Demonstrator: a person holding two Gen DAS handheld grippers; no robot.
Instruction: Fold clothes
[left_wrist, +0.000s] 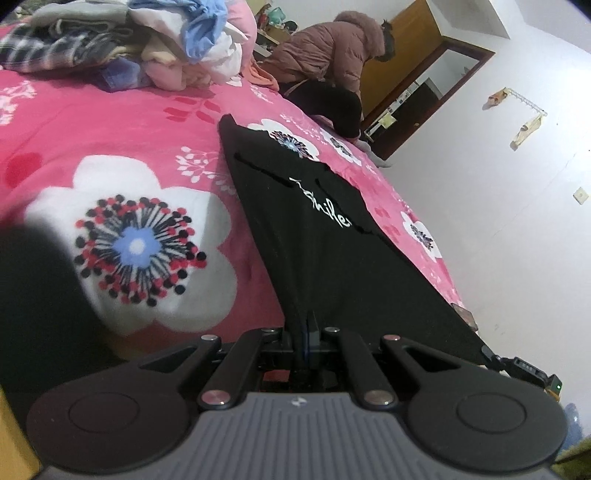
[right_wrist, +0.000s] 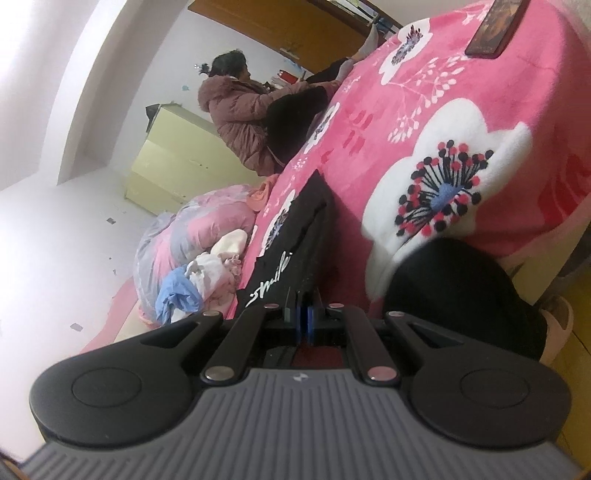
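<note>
Each hand-held gripper is clamped on the black garment (left_wrist: 332, 251): the left (left_wrist: 303, 332) and right (right_wrist: 304, 314) pinch its near edge. The cloth stretches away over the pink floral bed (left_wrist: 122, 122).

Flat, soft indoor light, no hard shadows. White wall (left_wrist: 498, 221) nearly blown out – worse in right view. Heavy fisheye bend at edges; near corners dark, blurred.
</note>
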